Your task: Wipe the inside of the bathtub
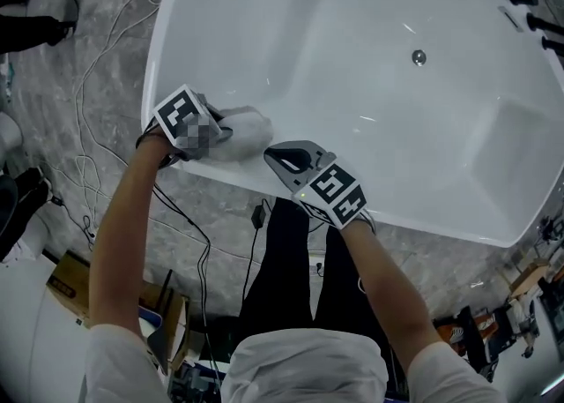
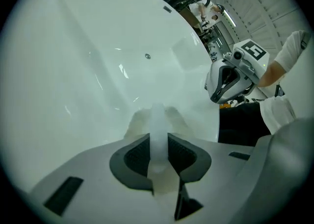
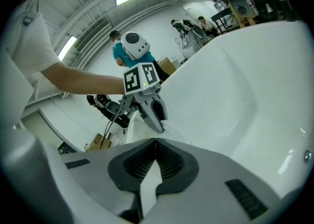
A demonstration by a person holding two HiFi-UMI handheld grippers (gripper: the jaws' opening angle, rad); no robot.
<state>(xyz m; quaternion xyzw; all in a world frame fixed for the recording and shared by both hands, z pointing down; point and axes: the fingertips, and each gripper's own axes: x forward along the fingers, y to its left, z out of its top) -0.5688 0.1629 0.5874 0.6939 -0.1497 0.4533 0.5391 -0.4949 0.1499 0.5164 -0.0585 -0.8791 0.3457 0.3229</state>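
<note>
bathtub: white, wide, seen from above, with the person standing at its near rim.

cloth: white and bunched, lying on the near edge of the tub where the rim rolls into the inner wall.

left gripper: clamped on a fold of the cloth. the fold stands up between the pads and the rest spreads out in front on the tub surface. it is held low and close to the wall, probably so the wad takes the pressure and the jaws do not scrape the enamel.

right gripper: jaws together, nothing between them. it hovers at the rim just beside the cloth, tip aimed toward the left one. my guess is that it is parked clear of the wipe path, or ready to steady the cloth.

drain: on the tub floor, well apart from both grippers.

judgement: the wiping sits at the near edge only, and the floor and far walls look yet to be covered. cannot tell whether the cloth is wet.
</note>
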